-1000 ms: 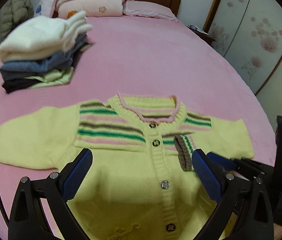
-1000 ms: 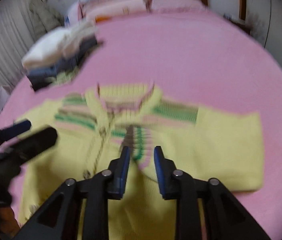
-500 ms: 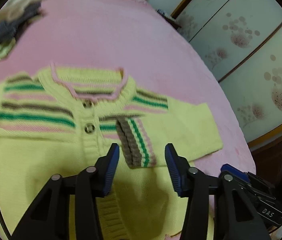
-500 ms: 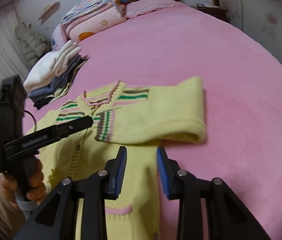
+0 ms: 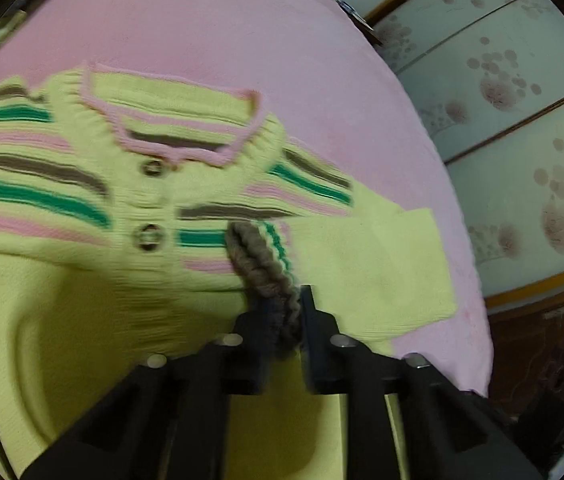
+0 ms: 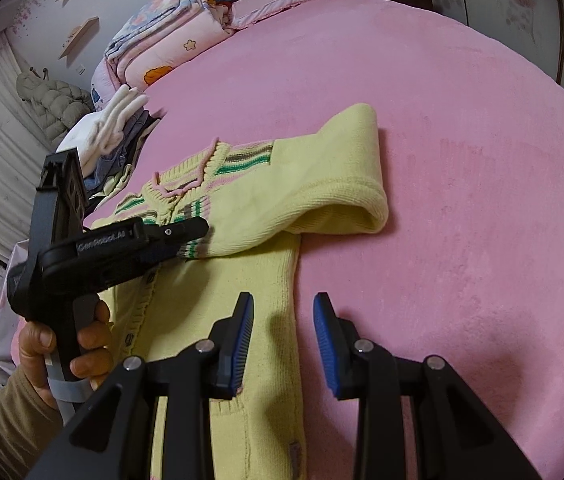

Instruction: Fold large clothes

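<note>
A yellow knitted cardigan (image 5: 82,300) with green, brown and pink stripes lies face up on the pink bed (image 6: 462,160). One sleeve (image 6: 342,184) is folded in across its chest. The sleeve's brown ruffled cuff (image 5: 262,264) is pinched between the jaws of my left gripper (image 5: 278,312), which is shut on it. The right wrist view shows the same gripper (image 6: 186,232) at the cuff, held by a hand (image 6: 62,344). My right gripper (image 6: 282,340) hovers over the cardigan's (image 6: 242,280) side edge, its jaws apart with nothing pressed between the blue pads (image 6: 238,340).
A stack of folded clothes (image 6: 110,132) sits at the bed's far left. Folded quilts (image 6: 170,52) and a pillow lie by the headboard, a padded jacket (image 6: 54,100) hangs beyond. Patterned wardrobe doors (image 5: 522,120) line the bed's right side.
The left gripper dropped toward the folded sleeve's cuff and went from wide open to shut on it. The right gripper swung right, off the chest to the cardigan's side edge.
</note>
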Demonstrator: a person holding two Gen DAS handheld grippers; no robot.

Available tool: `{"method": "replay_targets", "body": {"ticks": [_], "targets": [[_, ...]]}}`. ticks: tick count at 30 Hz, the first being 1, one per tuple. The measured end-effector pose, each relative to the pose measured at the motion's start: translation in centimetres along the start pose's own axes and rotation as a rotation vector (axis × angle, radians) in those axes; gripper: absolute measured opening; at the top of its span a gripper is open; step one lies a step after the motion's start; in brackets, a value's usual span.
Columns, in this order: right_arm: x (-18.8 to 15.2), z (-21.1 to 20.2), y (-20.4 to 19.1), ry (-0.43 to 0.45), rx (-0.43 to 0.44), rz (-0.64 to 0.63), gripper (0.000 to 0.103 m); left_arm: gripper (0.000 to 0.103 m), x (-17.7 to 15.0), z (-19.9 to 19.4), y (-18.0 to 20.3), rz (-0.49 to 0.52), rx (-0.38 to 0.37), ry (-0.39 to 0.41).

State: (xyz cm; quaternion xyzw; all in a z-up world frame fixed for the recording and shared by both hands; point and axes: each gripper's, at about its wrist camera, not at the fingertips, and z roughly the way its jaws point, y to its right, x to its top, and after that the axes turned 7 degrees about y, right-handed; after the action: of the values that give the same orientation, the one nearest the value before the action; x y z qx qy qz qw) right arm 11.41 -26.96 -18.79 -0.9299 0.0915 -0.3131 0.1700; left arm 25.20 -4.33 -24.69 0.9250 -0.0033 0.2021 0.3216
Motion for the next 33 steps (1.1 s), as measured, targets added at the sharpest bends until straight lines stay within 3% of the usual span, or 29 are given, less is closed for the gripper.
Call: {"method": "replay_targets", "body": {"ticks": [3,4,6,10,16,18,19,21,23,28,33], "targets": [[0.3,0.4,0.6,-0.007,-0.001,0.016,0.033,0.008,0.4,-1.5,1.9,0.026,-0.018,0.069],[0.4,0.6,0.8,-0.008,-0.006,0.025,0.040,0.008,0.7,-2.1,2.8,0.038,-0.024,0.090],[0.8,1.1,1.1,-0.006,-0.015,0.046,0.045,0.008,1.7,-4.1,4.7,0.078,-0.037,0.147],[2.2,2.8,1.0,-0.007,-0.015,0.080,0.045,0.008,3.9,-8.1,6.9,0.119,-0.050,0.254],[4.4,5.3,-0.6,0.042,-0.084,0.052,0.045,0.008,6.6,-12.9,5.6,0.133,0.007,0.359],[4.9,5.6,-1.0,0.069,-0.128,0.028,0.042,0.008,6.9,-13.2,3.6,0.100,0.041,0.369],[5.0,5.8,-1.2,0.078,-0.149,0.013,0.030,0.008,6.9,-13.2,2.4,0.079,0.059,0.369],[5.0,6.2,-1.7,0.069,-0.156,-0.011,0.020,0.008,6.4,-13.2,-0.5,0.043,0.094,0.355],[4.8,6.5,-2.3,0.070,-0.175,-0.048,0.020,0.008,5.3,-12.3,-4.0,-0.001,0.143,0.316],[4.0,6.8,-4.0,0.040,-0.221,-0.137,0.023,0.008,2.6,-8.6,-8.8,-0.075,0.219,0.223],[3.9,7.1,-5.3,0.034,-0.254,-0.203,0.024,0.008,1.6,-8.8,-9.4,-0.083,0.203,0.250]]}}
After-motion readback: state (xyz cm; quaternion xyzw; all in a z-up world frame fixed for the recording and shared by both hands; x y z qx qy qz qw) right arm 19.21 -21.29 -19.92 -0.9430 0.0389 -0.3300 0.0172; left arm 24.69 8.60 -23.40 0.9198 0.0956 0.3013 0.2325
